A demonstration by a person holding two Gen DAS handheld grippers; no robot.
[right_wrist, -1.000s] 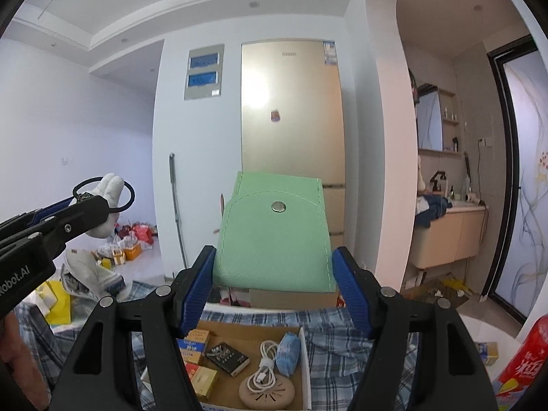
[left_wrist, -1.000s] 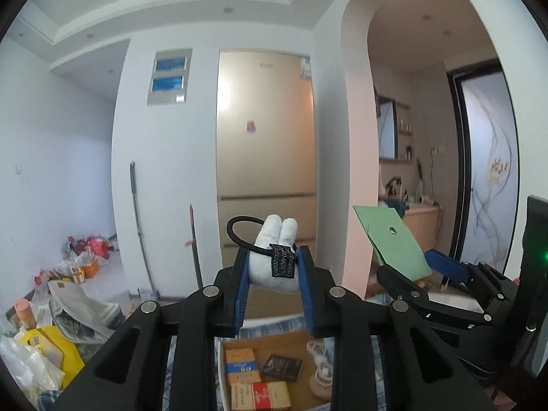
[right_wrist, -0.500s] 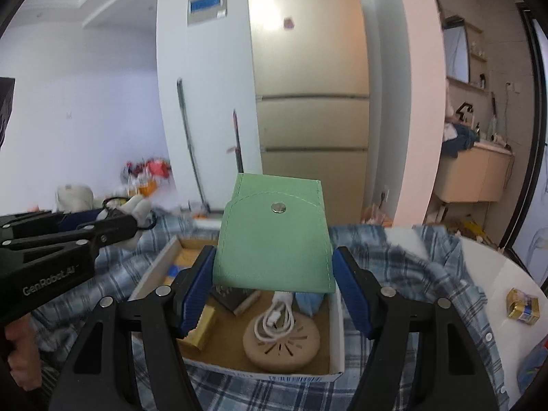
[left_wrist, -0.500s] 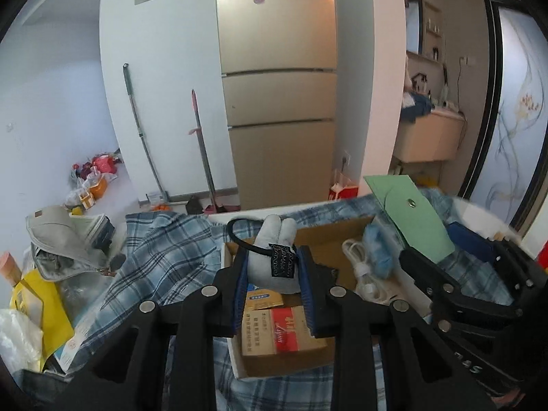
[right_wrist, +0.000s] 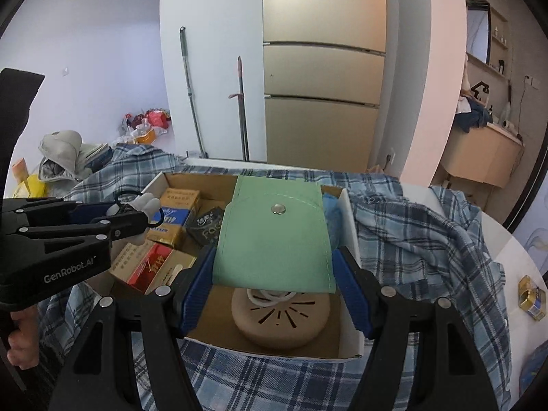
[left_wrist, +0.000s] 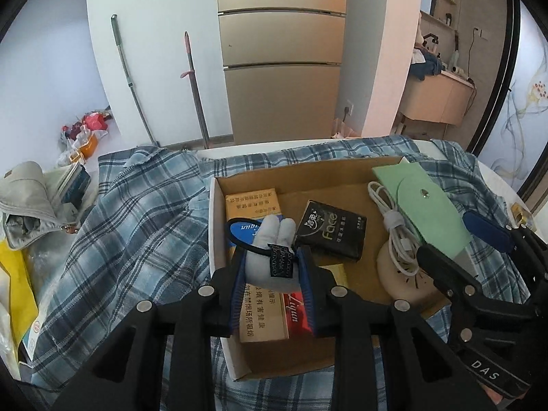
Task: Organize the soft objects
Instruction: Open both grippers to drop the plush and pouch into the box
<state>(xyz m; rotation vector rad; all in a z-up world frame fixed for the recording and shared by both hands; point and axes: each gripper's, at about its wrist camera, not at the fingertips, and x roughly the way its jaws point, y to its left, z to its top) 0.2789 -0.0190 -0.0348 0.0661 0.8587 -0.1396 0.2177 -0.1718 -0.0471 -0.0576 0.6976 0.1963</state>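
A small white plush toy (left_wrist: pixel 274 236) with a black loop and a dark tag sits between the blue pads of my left gripper (left_wrist: pixel 272 257), whose jaws are opening while the pads still touch it. It hangs over the left half of an open cardboard box (left_wrist: pixel 213 239). My right gripper (right_wrist: pixel 274 260) is shut on a green snap pouch (right_wrist: pixel 274 236), held over the box's right half (right_wrist: pixel 350 215). The right wrist view shows the left gripper (right_wrist: pixel 137 214) with the toy at the left; the left wrist view shows the right gripper (left_wrist: pixel 453 236) with the pouch (left_wrist: pixel 421 205).
The box holds cigarette cartons (left_wrist: pixel 253 205), a black pack (left_wrist: pixel 330 231), a coiled white cable (left_wrist: pixel 397 229) and a beige round disc (right_wrist: pixel 281 322). It rests on a blue plaid shirt (right_wrist: pixel 418 226) spread over a white table. A small gold box (right_wrist: pixel 531 296) lies at the right.
Both grippers have tilted down and dropped from pointing at the far wall to hovering just over the box. The toy and the pouch came down with them.
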